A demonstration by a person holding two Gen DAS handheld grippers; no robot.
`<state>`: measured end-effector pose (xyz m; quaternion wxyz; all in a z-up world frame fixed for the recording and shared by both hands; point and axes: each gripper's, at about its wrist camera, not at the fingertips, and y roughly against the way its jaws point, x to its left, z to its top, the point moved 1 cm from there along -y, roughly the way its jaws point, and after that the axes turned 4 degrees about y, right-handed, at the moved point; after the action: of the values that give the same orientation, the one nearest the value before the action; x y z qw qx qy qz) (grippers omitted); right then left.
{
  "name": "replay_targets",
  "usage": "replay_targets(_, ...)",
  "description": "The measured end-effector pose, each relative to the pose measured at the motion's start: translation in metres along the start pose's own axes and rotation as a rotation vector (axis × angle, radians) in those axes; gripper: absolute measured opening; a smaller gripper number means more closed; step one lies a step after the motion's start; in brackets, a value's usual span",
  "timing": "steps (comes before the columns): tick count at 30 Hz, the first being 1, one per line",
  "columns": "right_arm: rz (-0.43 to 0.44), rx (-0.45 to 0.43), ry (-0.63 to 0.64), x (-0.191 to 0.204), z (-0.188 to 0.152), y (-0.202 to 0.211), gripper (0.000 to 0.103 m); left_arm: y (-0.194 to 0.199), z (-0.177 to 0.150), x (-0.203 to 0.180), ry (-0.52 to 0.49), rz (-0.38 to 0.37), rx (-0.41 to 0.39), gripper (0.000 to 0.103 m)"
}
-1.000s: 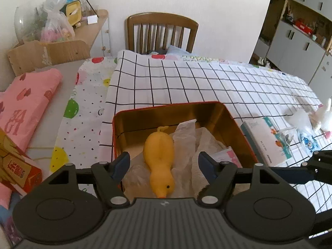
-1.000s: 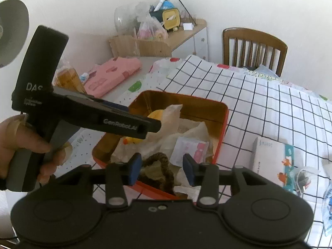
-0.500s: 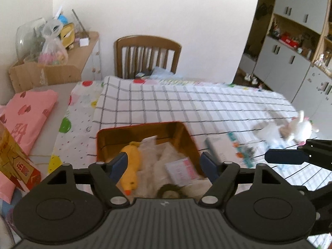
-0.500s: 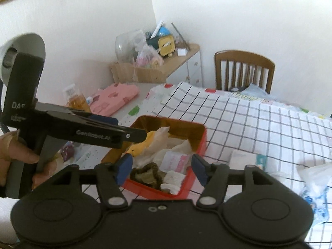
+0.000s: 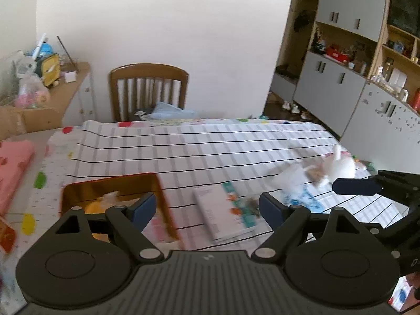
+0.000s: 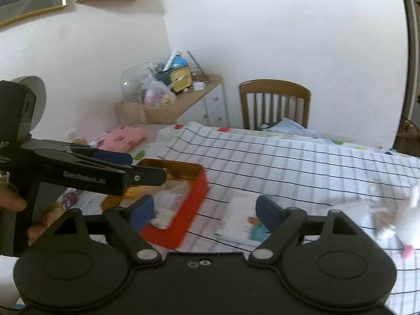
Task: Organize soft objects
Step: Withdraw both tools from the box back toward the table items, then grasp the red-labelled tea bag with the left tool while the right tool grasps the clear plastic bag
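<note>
A red tin box point(image 5: 162, 204) point(image 6: 194, 202) with a gold inside sits on the checked tablecloth and holds a yellow soft duck point(image 5: 95, 207), white wrapping and small packets. My left gripper point(image 5: 208, 210) is open and empty, high above the box's right side. My right gripper point(image 6: 204, 210) is open and empty, above the gap between the box and a flat tissue pack point(image 5: 225, 215) point(image 6: 241, 220). A white plush toy point(image 5: 338, 165) point(image 6: 409, 218) and a clear bag point(image 5: 296, 178) lie to the right. Both views are blurred.
A wooden chair point(image 5: 148, 92) stands at the table's far edge. A pink bundle point(image 5: 13, 168) lies on the left. A side cabinet point(image 5: 68, 89) with clutter stands at the back left. Grey cupboards point(image 5: 341, 84) line the right wall.
Both grippers have risen and drawn back from the box and swung to the right. My right gripper's jaws have opened wider. The box contents have not moved.
</note>
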<state>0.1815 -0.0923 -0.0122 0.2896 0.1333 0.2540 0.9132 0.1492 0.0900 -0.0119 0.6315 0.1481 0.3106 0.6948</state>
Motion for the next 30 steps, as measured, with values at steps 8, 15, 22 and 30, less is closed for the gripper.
replay_targets(8,-0.062,0.004,-0.036,-0.053,-0.024,0.023,0.097,-0.025,-0.002,-0.044,0.015,-0.062,-0.003,0.093)
replay_targets(15,-0.113,0.029,-0.036,-0.093,-0.044,0.027,0.102,-0.058,-0.004,-0.077,0.022,-0.092,0.005,0.101)
replay_targets(22,-0.139,0.066,-0.035,-0.127,-0.057,0.017,0.102,-0.091,-0.007,-0.097,0.029,-0.1,0.008,0.101)
replay_targets(30,-0.177,0.093,-0.066,-0.175,-0.056,-0.002,0.102,-0.125,-0.017,-0.109,-0.029,-0.075,0.022,0.101)
